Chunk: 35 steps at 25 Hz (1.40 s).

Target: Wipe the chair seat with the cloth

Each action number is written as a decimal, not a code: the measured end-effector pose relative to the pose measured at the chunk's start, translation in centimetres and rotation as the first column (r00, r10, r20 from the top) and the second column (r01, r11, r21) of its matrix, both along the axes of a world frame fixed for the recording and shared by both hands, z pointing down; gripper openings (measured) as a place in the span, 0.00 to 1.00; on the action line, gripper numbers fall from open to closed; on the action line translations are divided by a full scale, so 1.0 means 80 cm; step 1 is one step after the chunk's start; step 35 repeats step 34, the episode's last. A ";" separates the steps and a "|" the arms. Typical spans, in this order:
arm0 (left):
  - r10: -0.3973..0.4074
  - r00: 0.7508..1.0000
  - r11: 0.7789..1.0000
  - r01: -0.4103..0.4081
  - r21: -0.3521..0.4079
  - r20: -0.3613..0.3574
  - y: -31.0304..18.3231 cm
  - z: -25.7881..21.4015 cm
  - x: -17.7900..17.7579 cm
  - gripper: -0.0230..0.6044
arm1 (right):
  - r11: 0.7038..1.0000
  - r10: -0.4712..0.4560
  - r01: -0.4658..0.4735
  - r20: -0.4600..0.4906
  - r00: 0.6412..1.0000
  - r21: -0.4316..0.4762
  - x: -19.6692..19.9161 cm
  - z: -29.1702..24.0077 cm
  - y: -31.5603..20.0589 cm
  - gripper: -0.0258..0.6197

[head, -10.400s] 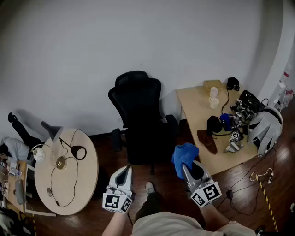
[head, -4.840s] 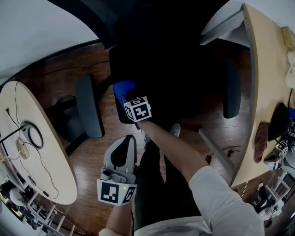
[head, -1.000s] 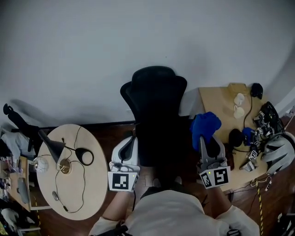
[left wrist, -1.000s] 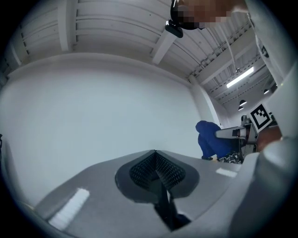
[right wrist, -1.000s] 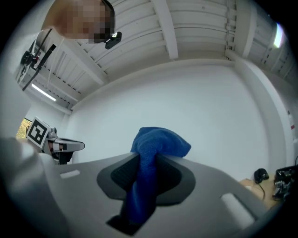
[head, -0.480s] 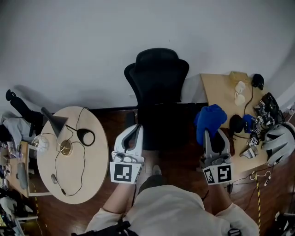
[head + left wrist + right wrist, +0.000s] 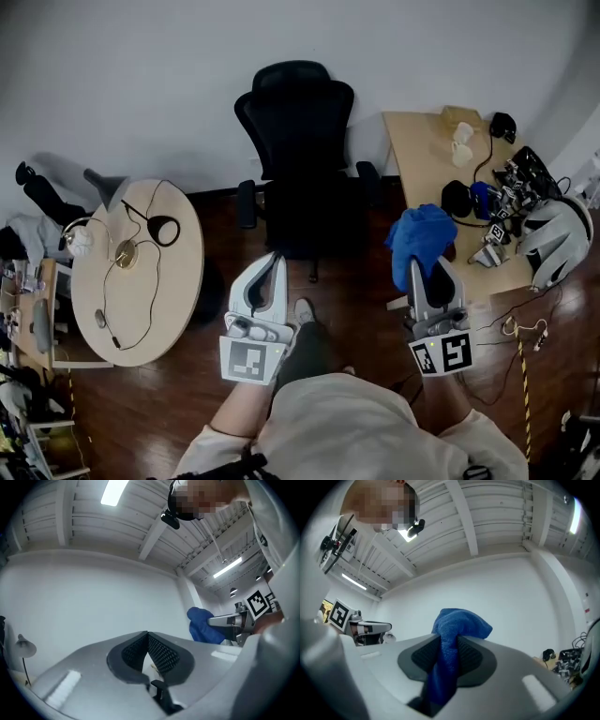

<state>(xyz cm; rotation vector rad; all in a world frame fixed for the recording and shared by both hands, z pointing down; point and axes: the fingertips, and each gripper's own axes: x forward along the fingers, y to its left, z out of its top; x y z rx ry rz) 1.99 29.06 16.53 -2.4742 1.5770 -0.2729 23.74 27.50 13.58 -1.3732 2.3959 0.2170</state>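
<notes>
A black office chair (image 7: 298, 150) stands against the white wall, its seat (image 7: 305, 220) facing me. My right gripper (image 7: 420, 267) is held up well in front of the chair and to its right, shut on a blue cloth (image 7: 420, 236) that bunches above the jaws. In the right gripper view the blue cloth (image 7: 452, 644) is pinched between the dark pads. My left gripper (image 7: 270, 265) is held level with it, left of the chair's front, shut with nothing between its pads (image 7: 147, 649). The left gripper view also shows the blue cloth (image 7: 202, 626).
An oval wooden table (image 7: 178, 281) with a lamp, cable and small items stands on the left. A desk (image 7: 422, 159) at the right carries cups, a helmet and electronics. Dark wood floor (image 7: 366, 281) lies between me and the chair.
The view has drawn back from the chair, which now sits farther away. Both grippers stay raised side by side, the right one still holding the cloth.
</notes>
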 end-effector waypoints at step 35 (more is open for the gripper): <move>0.028 0.998 1.000 -0.028 0.007 -0.047 0.207 -0.008 0.013 0.05 | 0.994 -0.103 0.104 -0.015 0.995 0.042 -0.019 -0.015 0.215 0.18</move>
